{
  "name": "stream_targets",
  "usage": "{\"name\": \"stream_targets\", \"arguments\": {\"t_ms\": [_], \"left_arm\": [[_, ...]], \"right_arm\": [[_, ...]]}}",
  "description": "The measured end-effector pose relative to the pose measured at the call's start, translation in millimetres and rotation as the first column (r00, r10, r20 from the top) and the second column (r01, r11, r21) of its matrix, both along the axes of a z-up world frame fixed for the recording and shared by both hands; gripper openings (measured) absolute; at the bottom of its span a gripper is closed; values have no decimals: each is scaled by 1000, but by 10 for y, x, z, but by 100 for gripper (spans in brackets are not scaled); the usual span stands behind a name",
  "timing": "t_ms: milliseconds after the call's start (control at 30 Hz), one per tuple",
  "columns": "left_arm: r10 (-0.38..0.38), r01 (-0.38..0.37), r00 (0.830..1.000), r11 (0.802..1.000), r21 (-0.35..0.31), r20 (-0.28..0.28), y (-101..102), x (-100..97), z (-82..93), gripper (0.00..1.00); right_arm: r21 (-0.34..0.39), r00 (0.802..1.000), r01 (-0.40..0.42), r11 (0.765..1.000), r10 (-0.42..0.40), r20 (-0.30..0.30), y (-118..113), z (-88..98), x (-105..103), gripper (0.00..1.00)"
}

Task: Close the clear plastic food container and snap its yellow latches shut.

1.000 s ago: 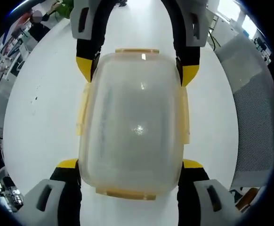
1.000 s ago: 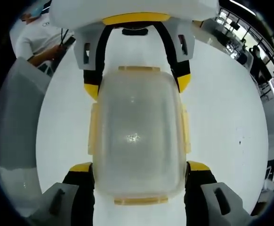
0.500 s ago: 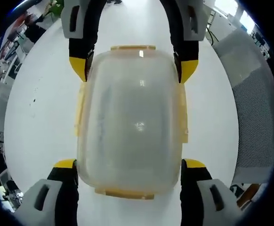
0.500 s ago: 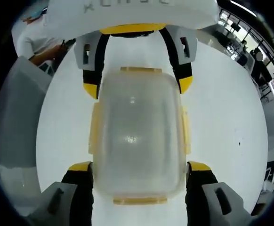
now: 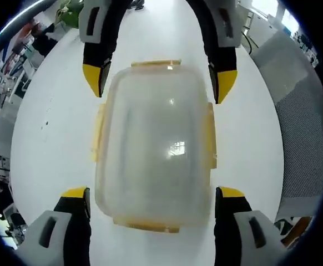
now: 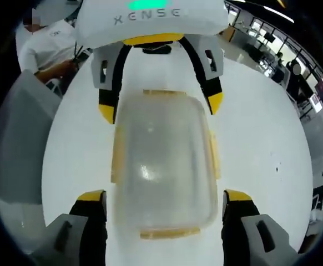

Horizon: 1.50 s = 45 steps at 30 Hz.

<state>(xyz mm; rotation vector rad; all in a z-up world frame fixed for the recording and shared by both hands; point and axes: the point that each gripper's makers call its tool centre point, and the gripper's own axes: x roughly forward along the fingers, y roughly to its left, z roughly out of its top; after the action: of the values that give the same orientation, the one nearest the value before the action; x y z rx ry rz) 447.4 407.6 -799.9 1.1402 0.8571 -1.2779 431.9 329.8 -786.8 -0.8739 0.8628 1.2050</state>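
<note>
The clear plastic container (image 5: 156, 144) lies on the white table (image 5: 50, 138) with its lid on. Yellow latches (image 5: 99, 133) show along its sides and at both ends. My left gripper (image 5: 152, 194) straddles the near end, open, with a thin gap at each jaw. Opposite it, my right gripper (image 5: 159, 80) straddles the far end, its yellow tips clear of the corners. In the right gripper view the same container (image 6: 164, 166) sits between the open right gripper (image 6: 164, 197) and the left gripper (image 6: 160, 108). Nothing is held.
A grey mesh chair (image 5: 303, 127) stands past the table's edge, also visible as a grey chair back (image 6: 17, 144). A person in a white shirt (image 6: 45, 47) sits beyond the table. A small dark speck (image 6: 277, 166) marks the tabletop.
Both grippers' jaws, earlier pressed against the container's corners, now stand apart from it. Both cameras have drawn back a little. The container stays on the table.
</note>
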Motion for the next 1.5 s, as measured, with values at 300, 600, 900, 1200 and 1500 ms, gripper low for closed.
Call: {"name": "stream_targets", "arguments": {"t_ms": [300,600,900,1200,1500], "left_arm": [[81,-76,996,992,-105,45,-36,50,52,92],[235,-212,971,934,-286,49,-45,82,114,93],[376,-340,927,838,-428,-1,-38,71,186,92],[439,-394,898,782,-483,-21,-15,37,167,91],[484,-444,873,747,-494,-53,87,-3,167,90]], "right_arm": [[104,992,113,988,-118,45,-85,75,92,87],[268,960,260,928,-279,35,-78,117,69,89],[427,893,396,813,-449,27,-39,145,73,89],[501,849,466,729,-528,-22,-10,137,39,88],[535,820,494,685,-573,-23,-66,219,49,85]]}}
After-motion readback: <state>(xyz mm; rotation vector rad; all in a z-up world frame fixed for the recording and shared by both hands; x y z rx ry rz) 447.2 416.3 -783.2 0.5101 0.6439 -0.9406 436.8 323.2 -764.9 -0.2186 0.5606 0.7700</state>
